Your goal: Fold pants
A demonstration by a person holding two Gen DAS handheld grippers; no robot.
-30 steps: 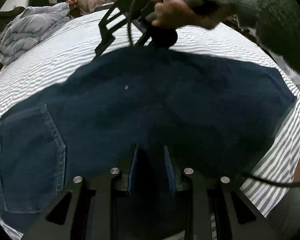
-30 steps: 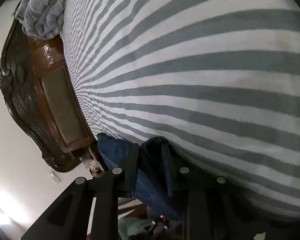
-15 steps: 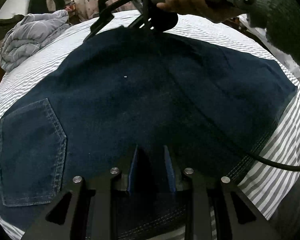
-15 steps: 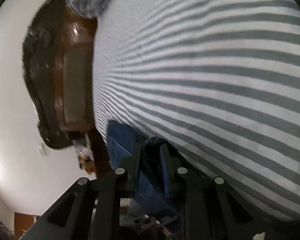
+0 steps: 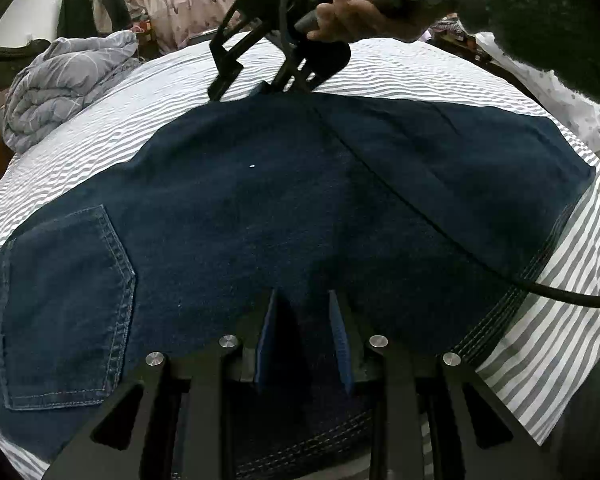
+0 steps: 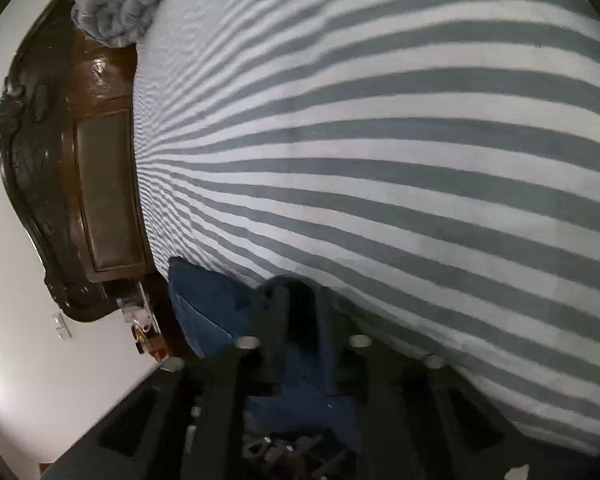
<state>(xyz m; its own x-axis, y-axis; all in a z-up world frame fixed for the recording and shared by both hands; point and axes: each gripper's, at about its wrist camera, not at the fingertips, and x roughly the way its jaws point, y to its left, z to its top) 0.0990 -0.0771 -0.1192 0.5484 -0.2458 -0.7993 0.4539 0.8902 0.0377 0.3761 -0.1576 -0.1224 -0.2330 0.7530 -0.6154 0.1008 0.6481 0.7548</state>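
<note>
Between the left tongs (image 5: 305, 320), whose blue-padded fingers are clenched on its near edge, and the right tongs (image 5: 278, 86), gripping its far edge, the dark blue denim pants (image 5: 284, 208) lie spread flat on the grey-and-white striped bed sheet (image 5: 380, 76). Left of the left tongs shows a stitched back pocket (image 5: 64, 312). Beyond, far left, sits a crumpled grey quilt (image 5: 64, 84). From the right wrist view, denim (image 6: 300, 344) bunches between those tongs (image 6: 300, 308).
</note>
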